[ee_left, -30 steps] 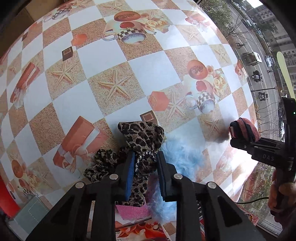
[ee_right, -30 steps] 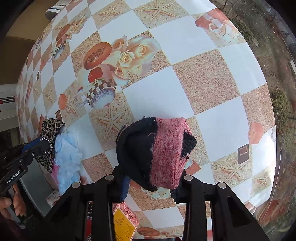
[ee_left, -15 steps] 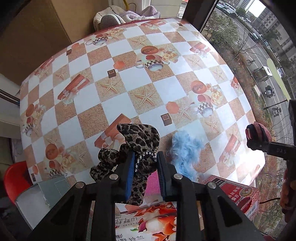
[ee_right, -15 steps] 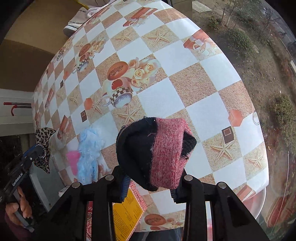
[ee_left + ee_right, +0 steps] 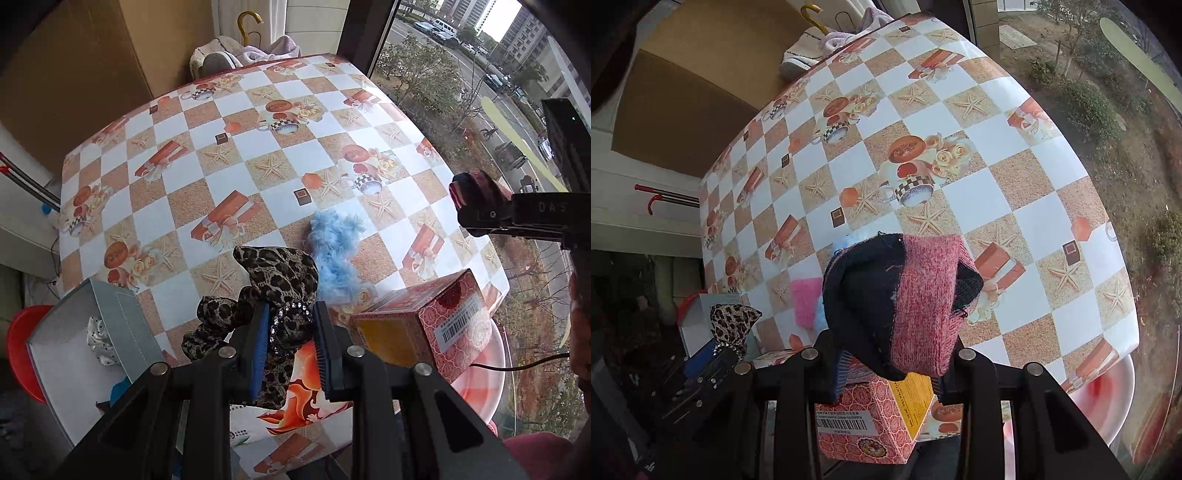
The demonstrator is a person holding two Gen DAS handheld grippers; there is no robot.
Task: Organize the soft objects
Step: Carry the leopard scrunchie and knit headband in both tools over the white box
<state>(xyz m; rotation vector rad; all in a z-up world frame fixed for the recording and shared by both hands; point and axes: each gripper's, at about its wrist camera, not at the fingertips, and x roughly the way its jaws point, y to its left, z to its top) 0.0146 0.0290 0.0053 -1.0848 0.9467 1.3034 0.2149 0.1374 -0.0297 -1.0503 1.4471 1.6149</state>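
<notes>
Leopard-print brown-black fabric scrunchie; sky-blue fluffy piece; navy-and-pink knitted sock; pink fuzzy piece; red-patterned cardboard box; orange-white checked starfish tablecloth.

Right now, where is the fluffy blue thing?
In the left wrist view, the fluffy blue thing lies on the table, just right of the leopard bow and behind the red box.

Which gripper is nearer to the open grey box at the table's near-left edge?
Left. The left gripper, holding the leopard scrunchie, is just right of the grey box; the right gripper is far right.
</notes>
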